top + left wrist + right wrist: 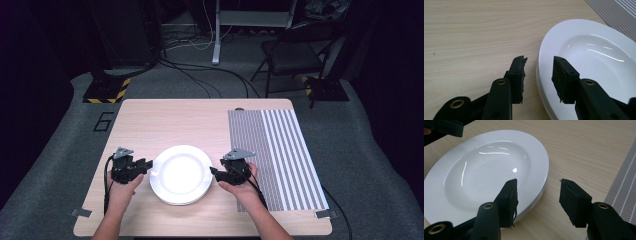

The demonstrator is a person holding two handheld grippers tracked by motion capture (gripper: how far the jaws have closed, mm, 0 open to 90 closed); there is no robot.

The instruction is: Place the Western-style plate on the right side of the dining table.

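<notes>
white plates (181, 174) stacked, bowl bare, table (165, 120)

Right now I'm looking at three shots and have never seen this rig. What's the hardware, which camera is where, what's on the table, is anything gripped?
There is no robot arm here. A person holds a hand-held two-jaw tool in each hand: the left gripper and the right gripper. The high view comes from a fixed camera above the person's side, looking forward and down. The other two pictures come from cameras riding on the grippers, looking along their black jaws.

On the wooden table lie white plates; their edges in the gripper views suggest a stack. A grey striped placemat lies to the right.

Nothing is gripped. The left gripper's jaws are open astride the plates' rim, pads clear of it. The right gripper is open too, one jaw over the rim of the plates, the other over bare table.
</notes>
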